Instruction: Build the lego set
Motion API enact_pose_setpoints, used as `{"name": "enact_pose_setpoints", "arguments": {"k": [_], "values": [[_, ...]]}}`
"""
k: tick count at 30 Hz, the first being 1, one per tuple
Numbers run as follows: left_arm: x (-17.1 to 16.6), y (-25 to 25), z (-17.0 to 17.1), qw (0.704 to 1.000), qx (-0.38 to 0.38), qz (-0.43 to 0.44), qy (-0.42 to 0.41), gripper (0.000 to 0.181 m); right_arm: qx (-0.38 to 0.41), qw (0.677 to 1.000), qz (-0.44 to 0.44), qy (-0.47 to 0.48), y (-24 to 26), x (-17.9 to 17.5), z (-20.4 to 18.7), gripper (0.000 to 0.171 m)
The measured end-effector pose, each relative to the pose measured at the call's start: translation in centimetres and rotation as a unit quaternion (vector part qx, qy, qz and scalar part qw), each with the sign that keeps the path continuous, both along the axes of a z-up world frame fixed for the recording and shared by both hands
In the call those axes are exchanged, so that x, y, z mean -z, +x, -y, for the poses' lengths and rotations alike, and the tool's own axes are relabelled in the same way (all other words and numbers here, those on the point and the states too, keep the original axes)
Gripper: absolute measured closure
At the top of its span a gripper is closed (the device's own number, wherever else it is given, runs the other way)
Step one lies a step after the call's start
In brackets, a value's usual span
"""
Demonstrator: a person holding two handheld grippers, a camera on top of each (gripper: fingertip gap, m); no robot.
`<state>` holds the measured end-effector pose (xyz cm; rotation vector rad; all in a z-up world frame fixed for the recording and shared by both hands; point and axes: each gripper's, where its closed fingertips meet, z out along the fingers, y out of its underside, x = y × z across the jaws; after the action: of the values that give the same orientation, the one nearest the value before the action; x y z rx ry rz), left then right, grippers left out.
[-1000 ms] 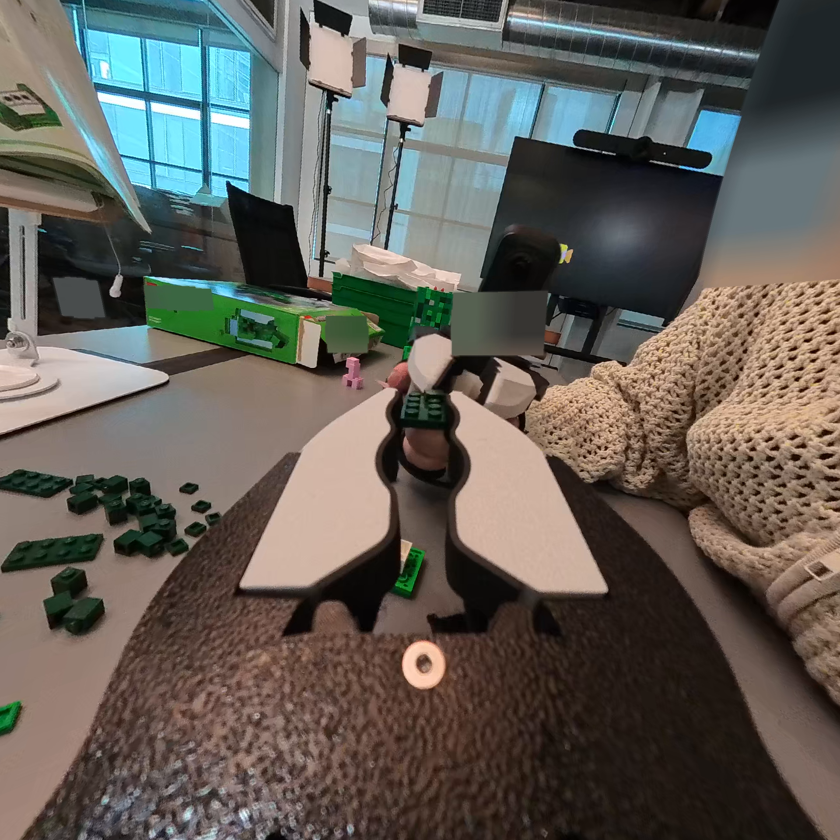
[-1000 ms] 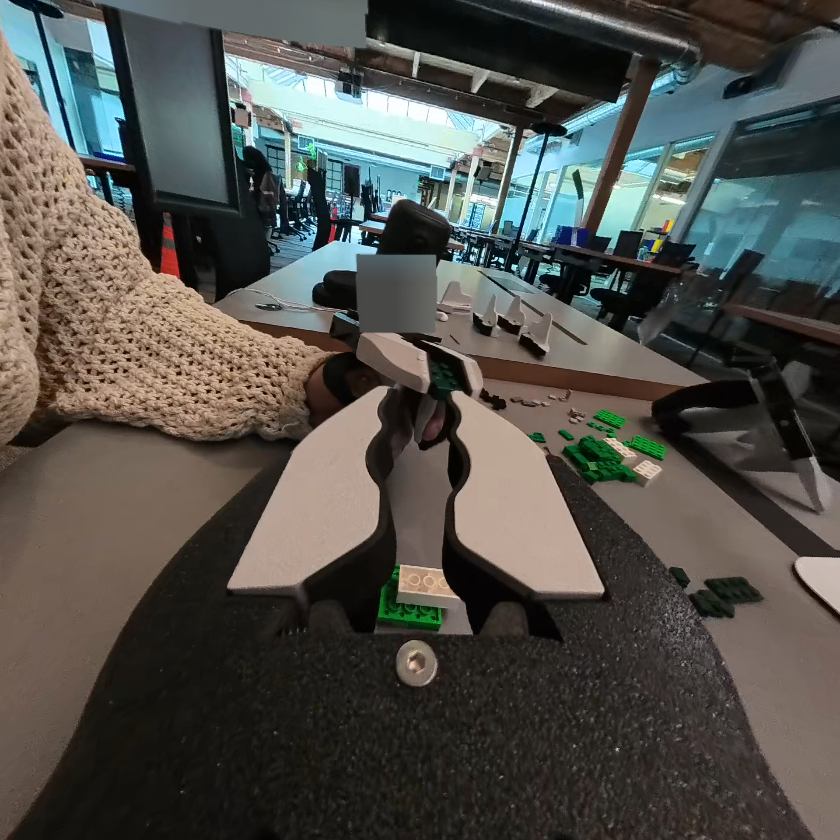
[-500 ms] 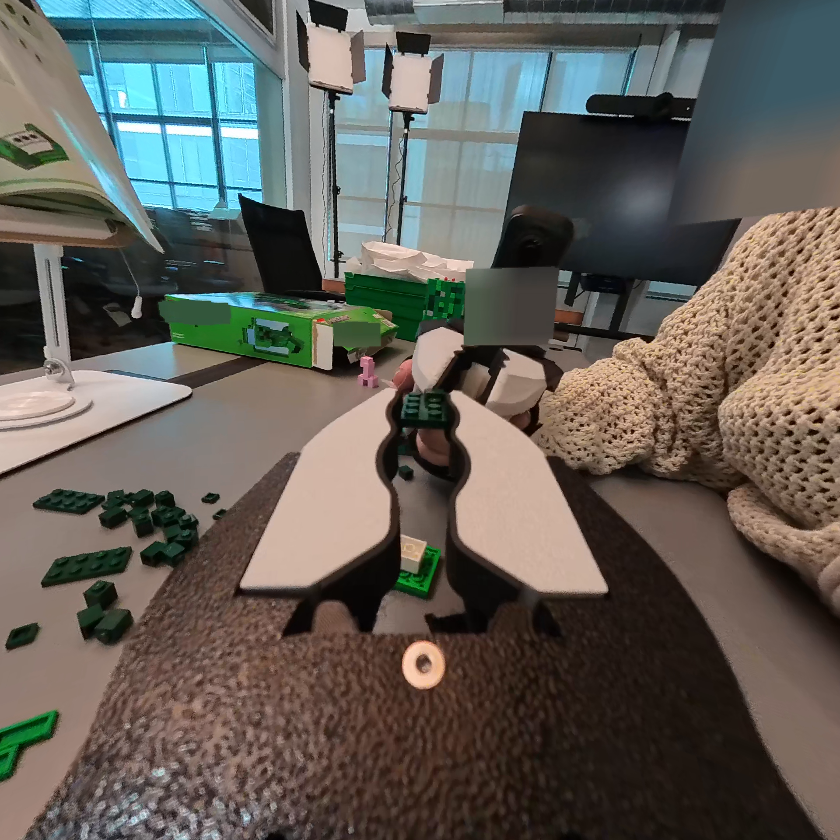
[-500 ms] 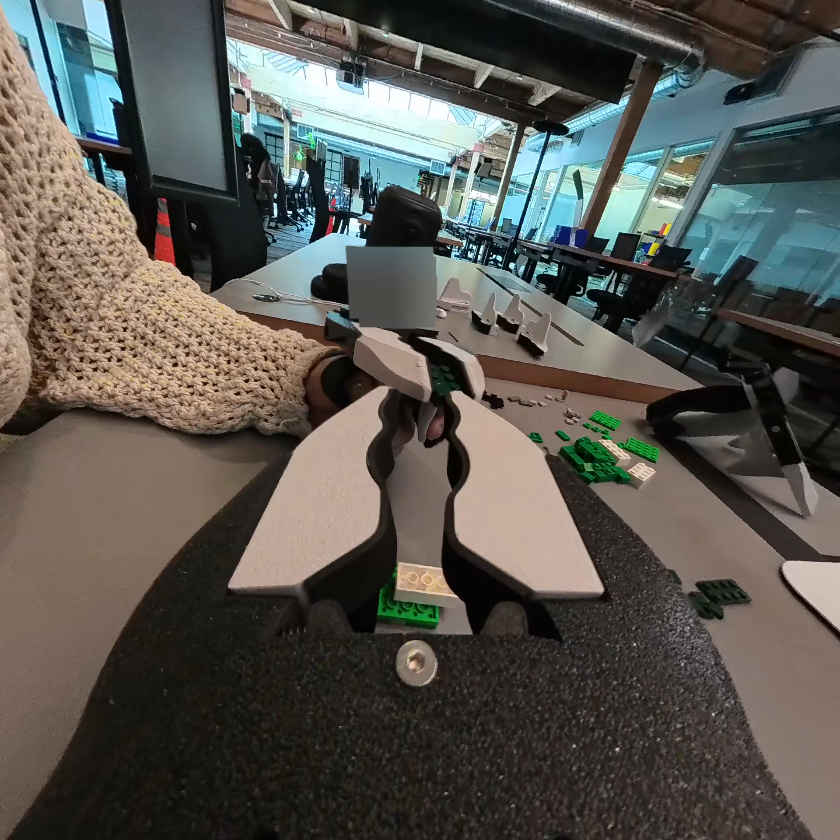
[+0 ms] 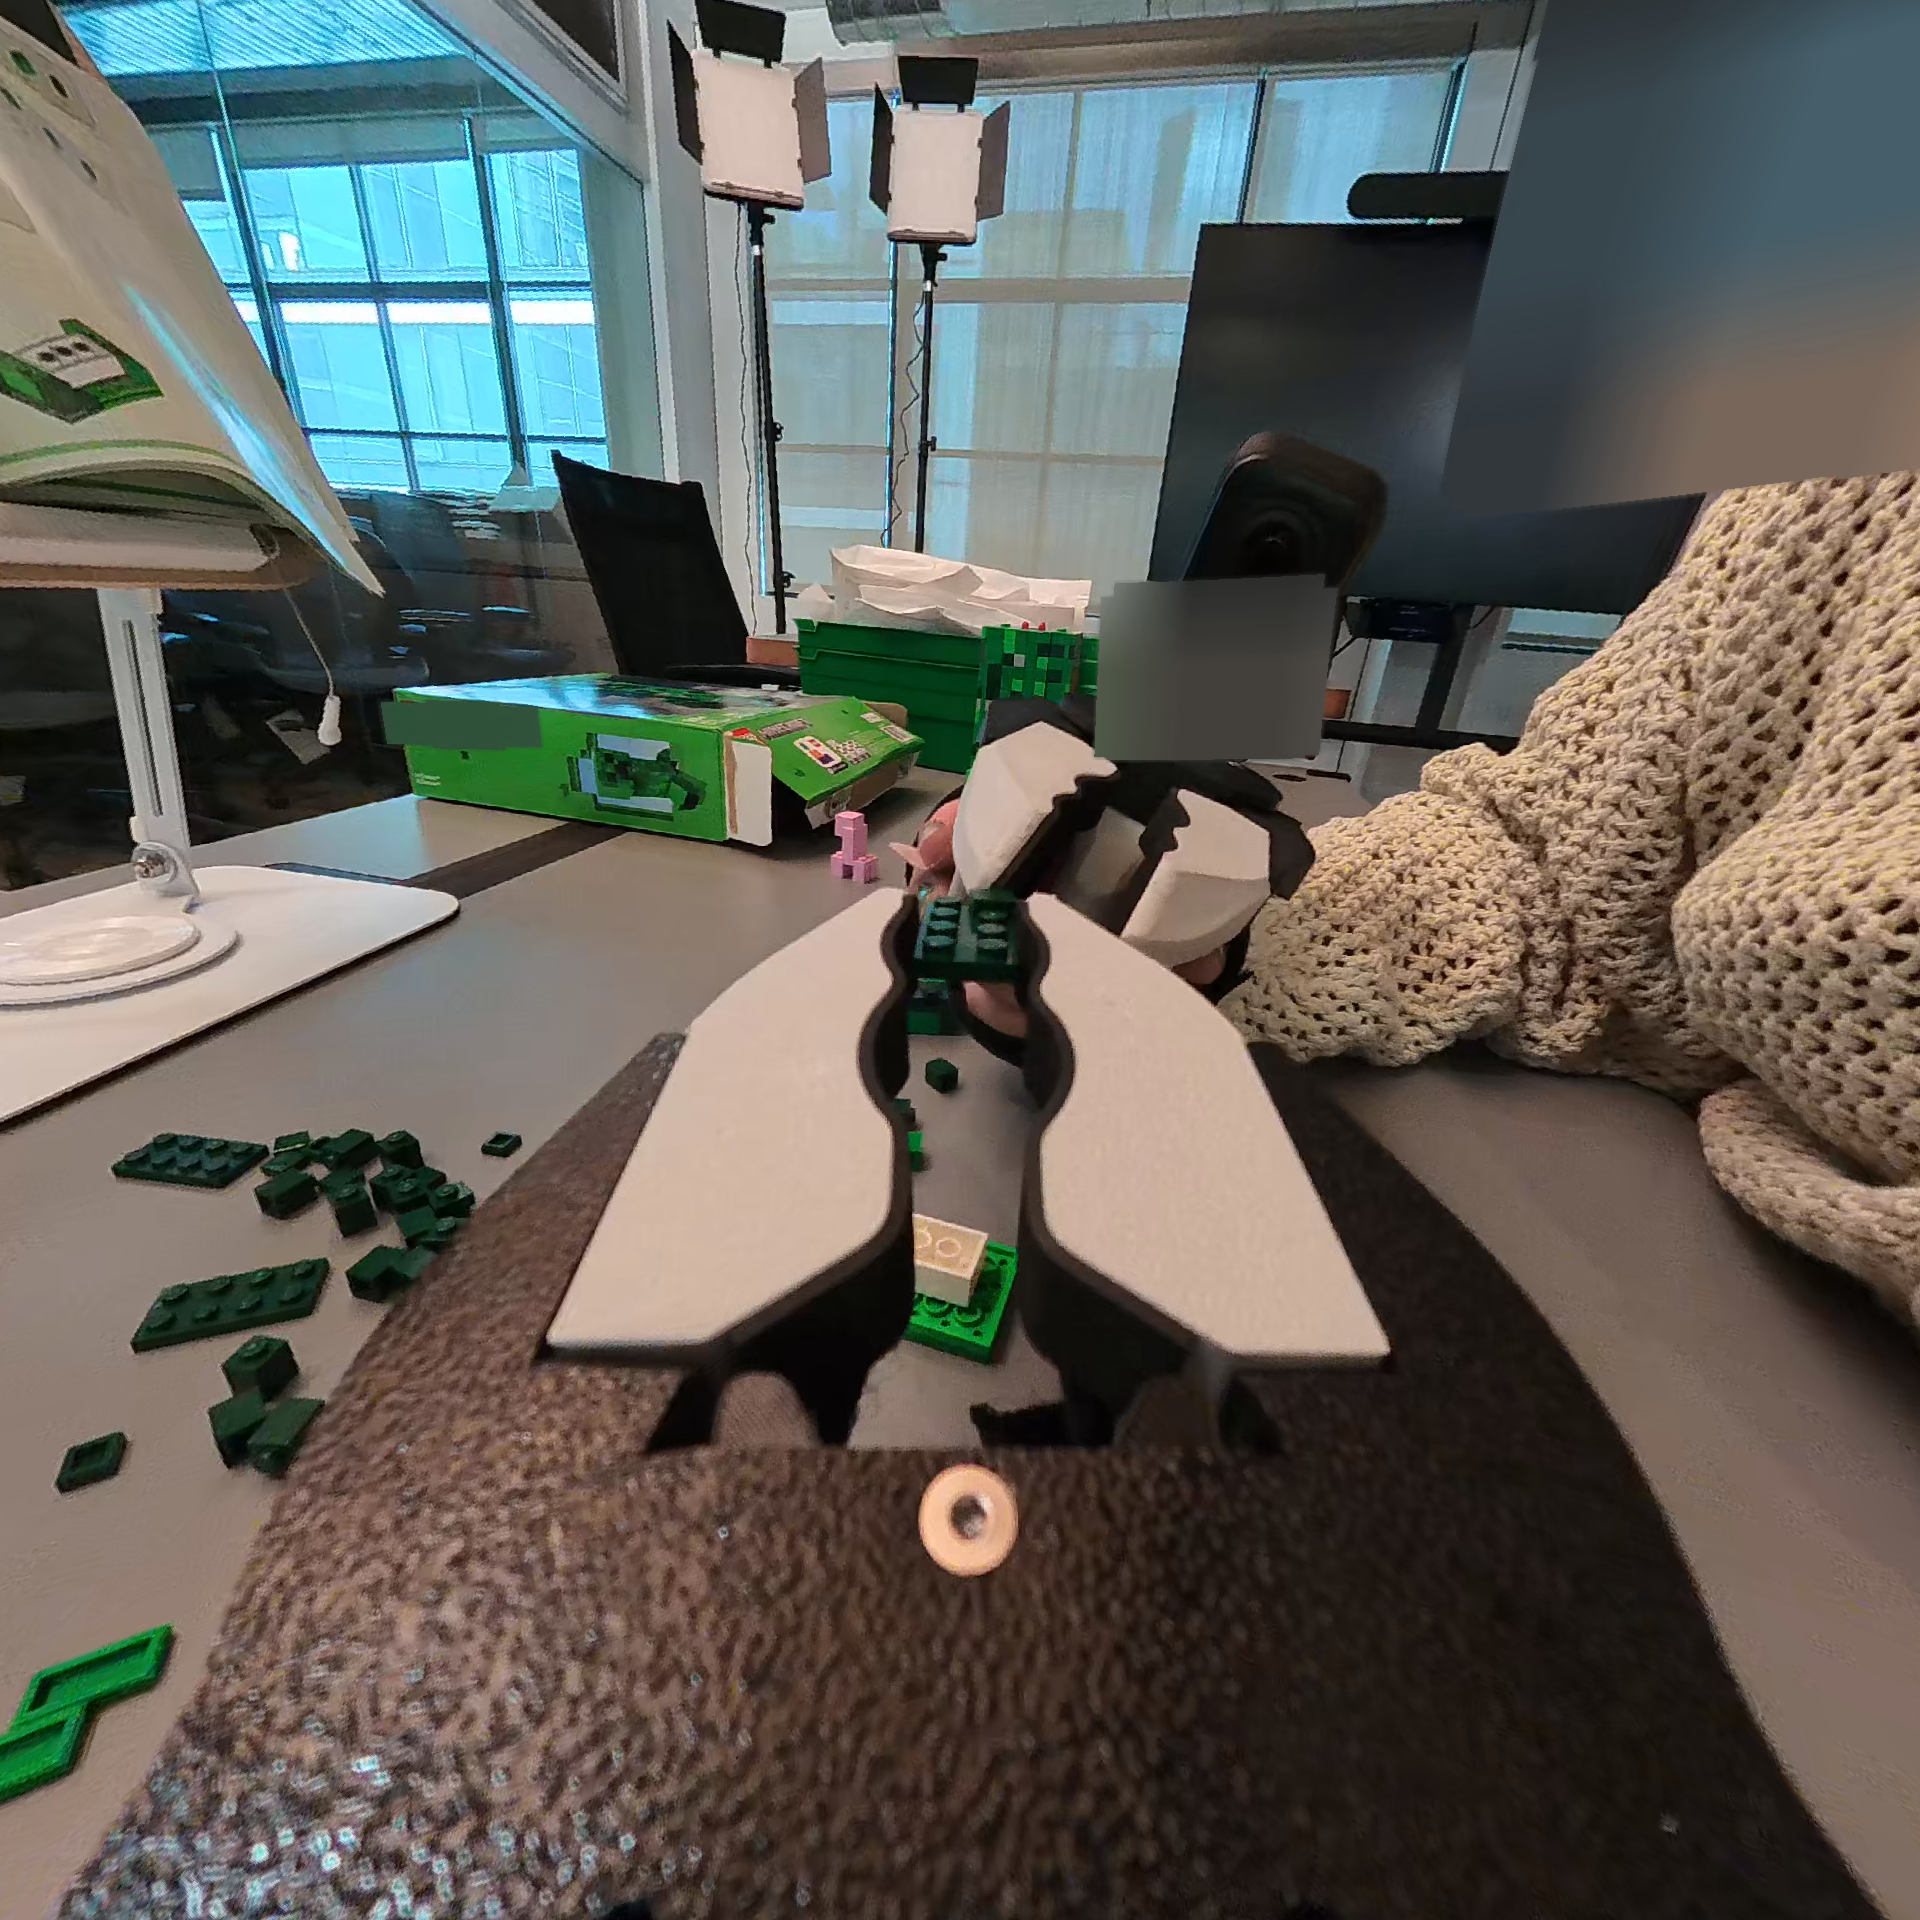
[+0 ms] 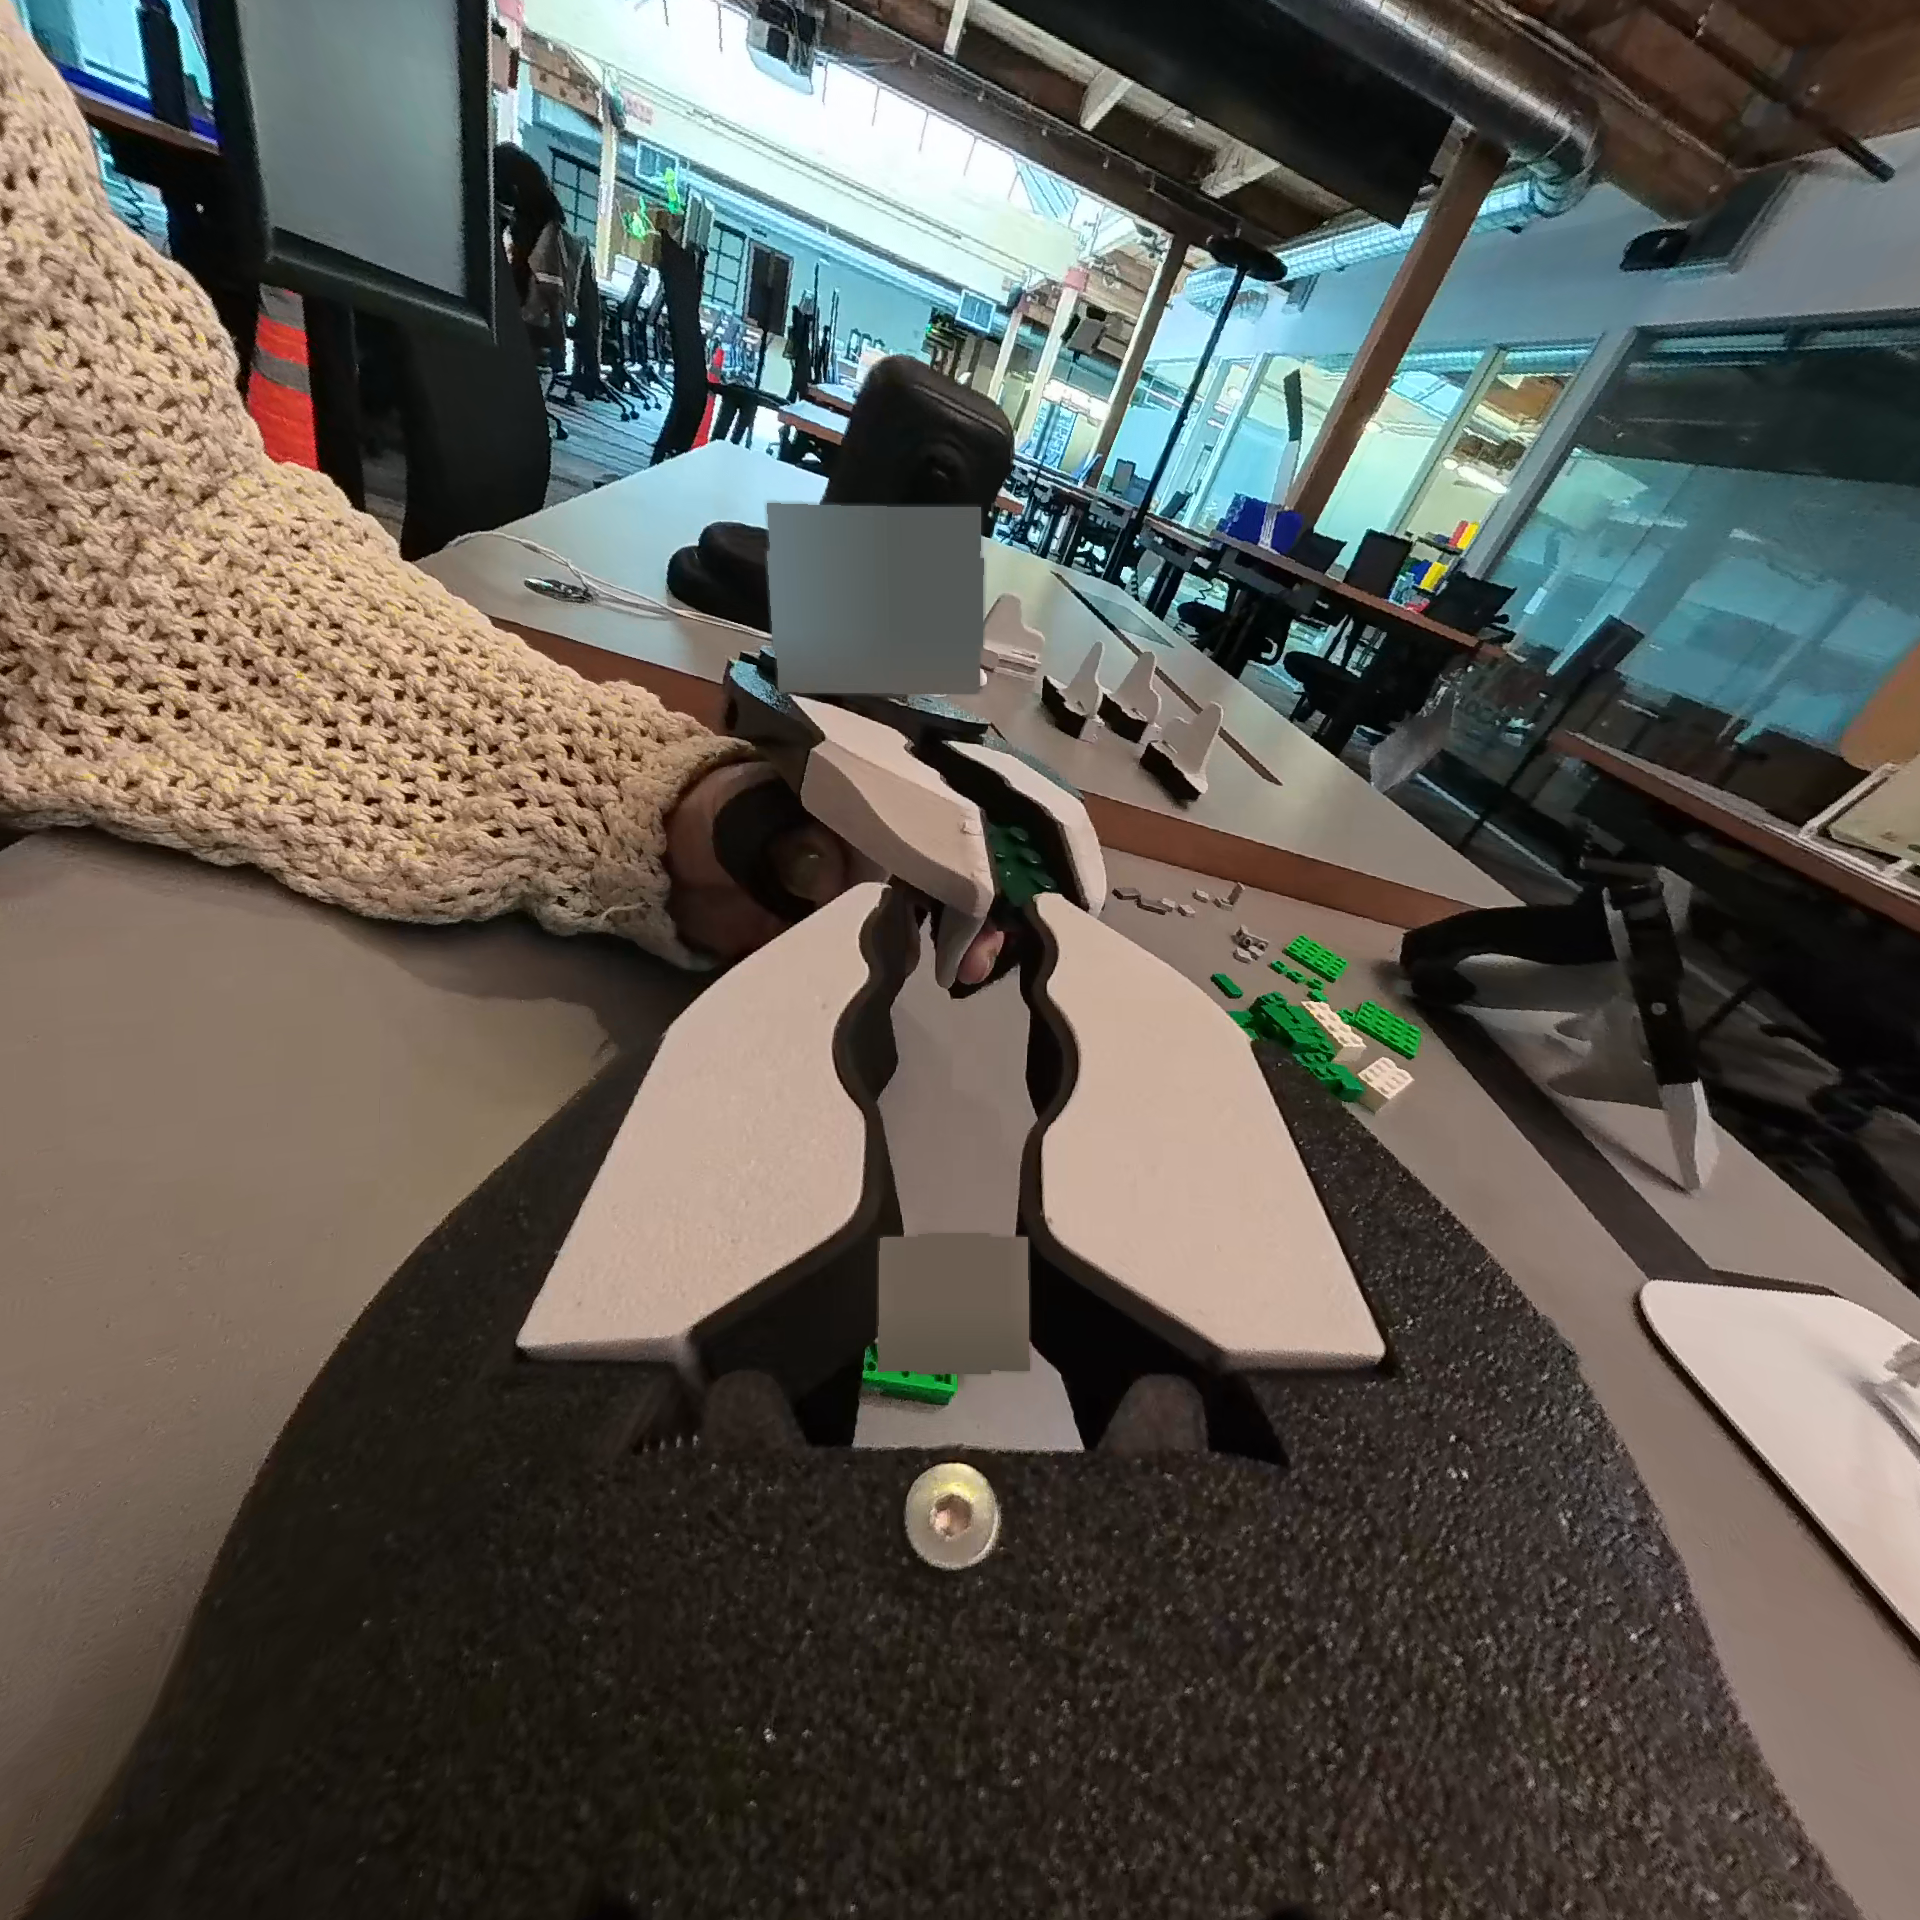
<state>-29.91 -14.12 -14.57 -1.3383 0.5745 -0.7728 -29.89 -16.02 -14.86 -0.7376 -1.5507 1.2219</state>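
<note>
My left gripper (image 5: 971, 935) is shut on a dark green studded brick (image 5: 966, 951) and holds it above the grey table (image 5: 623, 987). My right gripper (image 5: 1101, 862) faces it tip to tip, one white finger touching the brick's far edge. In the right wrist view my right gripper (image 6: 961, 904) has its jaws narrowly apart with nothing of its own between them. The left gripper (image 6: 1023, 883) with the brick (image 6: 1018, 857) sits just beyond. A bright green plate (image 5: 961, 1314) carrying a white brick (image 5: 948, 1247) lies on the table under both grippers.
Loose dark green pieces (image 5: 312, 1195) lie at the left. A green box (image 5: 644, 758), a pink figure (image 5: 854, 847) and a booklet on a white stand (image 5: 104, 343) stand behind. Bright green and white pieces (image 6: 1320, 1029) lie at the right. A knitted sleeve (image 5: 1662, 831) rests on the table. My two grippers' fingertips are within a few centimetres of each other.
The left gripper has drawn back a little with the brick still in it, so the plate with the white brick shows more between its fingers. The right gripper has barely moved.
</note>
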Motion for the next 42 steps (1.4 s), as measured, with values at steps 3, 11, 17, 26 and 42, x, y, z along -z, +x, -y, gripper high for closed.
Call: {"name": "enact_pose_setpoints", "arguments": {"k": [3,11,17,26,42], "values": [[0.0,0.0,0.0,1.0,-0.003,-0.004,0.003,0.164,0.005,1.0,-0.001,0.009,0.0,0.1,0.0,0.151],[0.0,0.0,0.1,1.0,-0.003,-0.009,0.007,0.164,0.014,1.0,0.001,0.02,0.0,0.2,0.1,0.148],[0.4,0.0,0.0,0.999,-0.015,-0.035,0.015,0.164,0.016,0.999,0.007,0.029,0.0,0.5,0.0,0.148],[-0.4,1.1,1.4,0.992,-0.008,-0.071,0.102,0.165,-0.04,0.996,-0.003,-0.086,0.7,-1.1,-1.3,0.148],[0.7,1.4,0.8,0.952,-0.098,-0.218,0.192,0.164,-0.162,0.913,0.191,-0.323,0.5,0.5,-0.3,0.162]]}}
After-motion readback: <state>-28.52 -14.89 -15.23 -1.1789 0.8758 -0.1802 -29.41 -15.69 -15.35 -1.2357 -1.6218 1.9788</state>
